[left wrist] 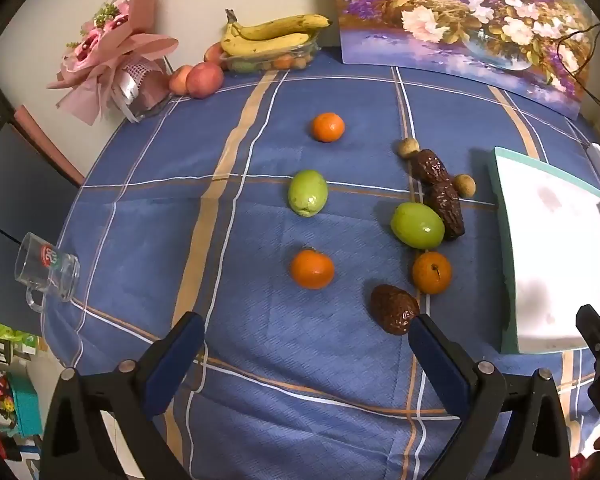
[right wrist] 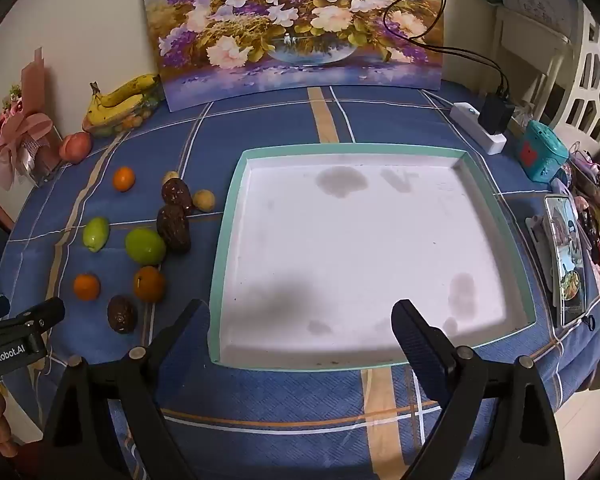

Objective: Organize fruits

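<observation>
Left wrist view: left gripper spread wide over the blue checked cloth, nothing between its fingers. Fruit loose on the cloth ahead: three oranges; two green fruits; three dark wrinkled fruits, two of them touching in a line beside the right green one; two small tan fruits by those. Nearest dark fruit lies just beside the right fingertip; contact unclear. White tray with teal rim at right, bare. Bananas on a bowl at the back; glass mug at left edge.

Right wrist view: right gripper also wide, holding nothing, fingers over the tray's near edge. All loose fruit sits left of the tray, none in it. Phone right of the tray; painting against the wall.
</observation>
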